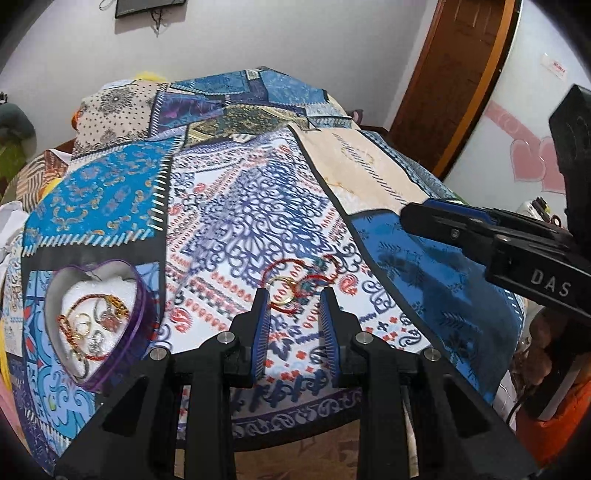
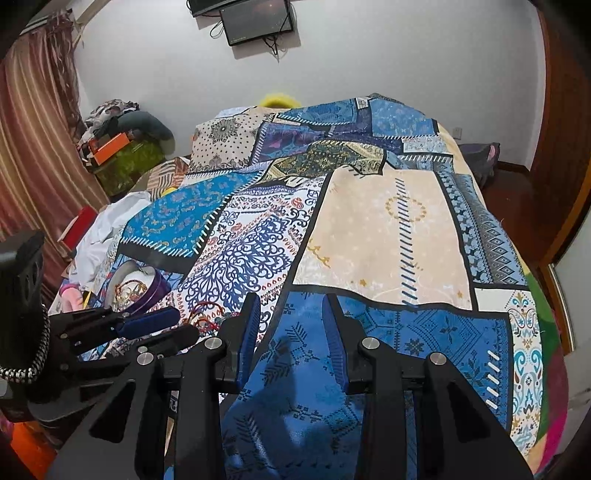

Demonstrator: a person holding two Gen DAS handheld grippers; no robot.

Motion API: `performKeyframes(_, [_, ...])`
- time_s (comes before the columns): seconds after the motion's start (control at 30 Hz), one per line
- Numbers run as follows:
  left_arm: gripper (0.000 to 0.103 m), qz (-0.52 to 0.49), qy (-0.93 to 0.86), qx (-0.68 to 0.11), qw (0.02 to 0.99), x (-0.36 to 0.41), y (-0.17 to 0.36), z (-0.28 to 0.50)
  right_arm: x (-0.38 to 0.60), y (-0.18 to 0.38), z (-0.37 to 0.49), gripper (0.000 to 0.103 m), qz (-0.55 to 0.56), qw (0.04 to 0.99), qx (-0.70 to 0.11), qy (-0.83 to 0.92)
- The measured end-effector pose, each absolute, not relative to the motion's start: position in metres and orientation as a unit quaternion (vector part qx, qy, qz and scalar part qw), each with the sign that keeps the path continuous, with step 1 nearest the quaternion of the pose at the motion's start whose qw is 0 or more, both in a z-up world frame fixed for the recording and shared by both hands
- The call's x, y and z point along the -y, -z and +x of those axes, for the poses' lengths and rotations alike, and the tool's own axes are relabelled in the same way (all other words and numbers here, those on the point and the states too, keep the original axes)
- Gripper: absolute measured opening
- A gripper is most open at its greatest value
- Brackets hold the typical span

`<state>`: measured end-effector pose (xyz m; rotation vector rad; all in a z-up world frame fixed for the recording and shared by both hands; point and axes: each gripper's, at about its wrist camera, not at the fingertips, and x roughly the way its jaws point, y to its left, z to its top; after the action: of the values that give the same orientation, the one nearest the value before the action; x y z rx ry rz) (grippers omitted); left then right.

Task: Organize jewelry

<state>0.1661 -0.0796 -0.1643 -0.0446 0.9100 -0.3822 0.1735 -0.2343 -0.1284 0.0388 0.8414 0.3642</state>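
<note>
A red cord bracelet and a gold ring lie loose on the patchwork bedspread. My left gripper hangs just over them, open, with the ring showing in the gap between its blue pads. To the left stands a purple heart-shaped tin holding several gold and red pieces. My right gripper is open over a blue patch, nothing between its fingers. It also shows at the right of the left wrist view. In the right wrist view I see the left gripper, the tin and the bracelet.
The bedspread covers a bed that fills both views, its front edge just below the grippers. White cloth and a cluttered pile lie at the far left. A wooden door stands at the right, a wall screen at the back.
</note>
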Motion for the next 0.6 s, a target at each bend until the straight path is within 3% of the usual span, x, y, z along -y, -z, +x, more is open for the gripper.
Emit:
performKeyframes(0.23, [0.025,-0.021,0.185,-0.436,0.881,0.0864,0.1691,0.1698,0.2345,0.1304,0.1755,0.031,0.022,0.895,-0.409,-0.178])
performKeyframes(0.37, [0.006,-0.018,0.182,-0.433,0.883,0.0875,0.1701,0.1707,0.2352,0.1304,0.1753,0.031,0.023,0.894,-0.410,-0.179])
performKeyframes(0.6, [0.005,-0.014,0.182,-0.421,0.889,0.0885,0.1609,0.1632,0.2328,0.1298,0.1736,0.031,0.022,0.892,-0.413,-0.181])
